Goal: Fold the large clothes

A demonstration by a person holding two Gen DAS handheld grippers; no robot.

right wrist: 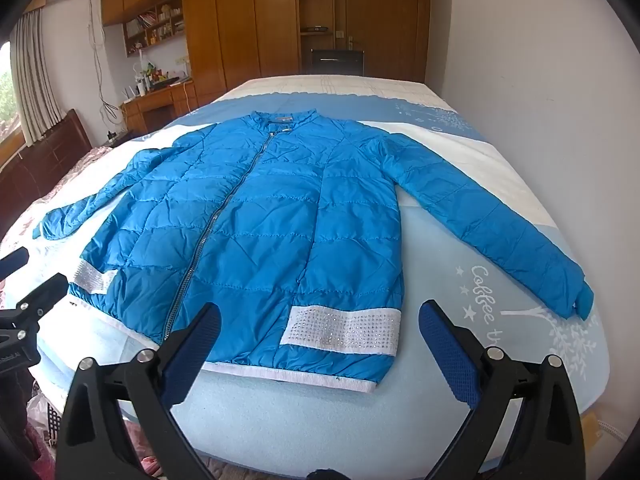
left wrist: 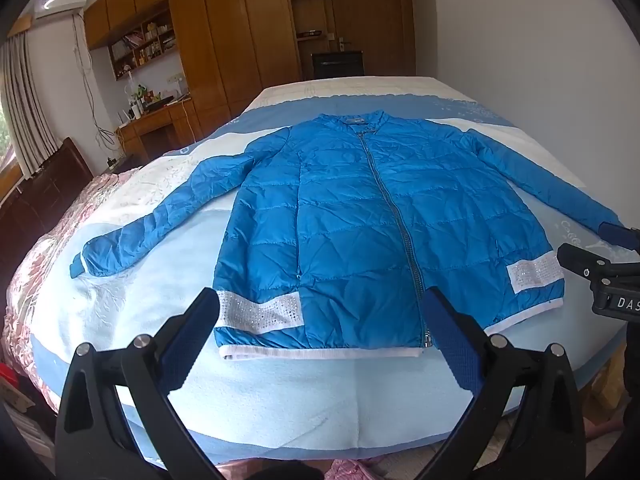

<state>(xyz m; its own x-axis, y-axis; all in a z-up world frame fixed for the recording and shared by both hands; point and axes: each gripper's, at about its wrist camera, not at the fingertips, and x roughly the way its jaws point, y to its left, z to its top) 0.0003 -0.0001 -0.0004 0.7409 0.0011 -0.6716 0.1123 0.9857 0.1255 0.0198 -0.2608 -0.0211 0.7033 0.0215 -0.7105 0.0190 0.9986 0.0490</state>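
Flat on the bed (left wrist: 132, 320), front up: blue quilted jacket (left wrist: 360, 216), zipped closed along the centre zipper (left wrist: 394, 216), collar toward the far wardrobe (left wrist: 224, 32), white ribbed hem (left wrist: 320, 352) toward the near edge of the bed. Both sleeves spread out and angled down to the sides, left sleeve (left wrist: 160, 228) lying over the pale floral part of the bedcover, right sleeve (right wrist: 492, 220) reaching toward the printed lettering near the bed's right edge. White studded bands (right wrist: 344, 330) low on each front panel, just above the hem.

Left hand-held gripper (left wrist: 320, 340) spread wide, nothing between its blue pads (left wrist: 456, 344), hovering over the near hem left of the zipper's bottom end, apart from the cloth. Right hand-held gripper (right wrist: 320, 344) likewise spread wide and empty, poised above the hem on the jacket's right half, close to the studded band. Each visible at the edge of the other's view.

Behind the bed: desk (left wrist: 156, 120) crowded with small items, shelves of books (left wrist: 140, 46), curtain (left wrist: 24, 100) at the window on the left.
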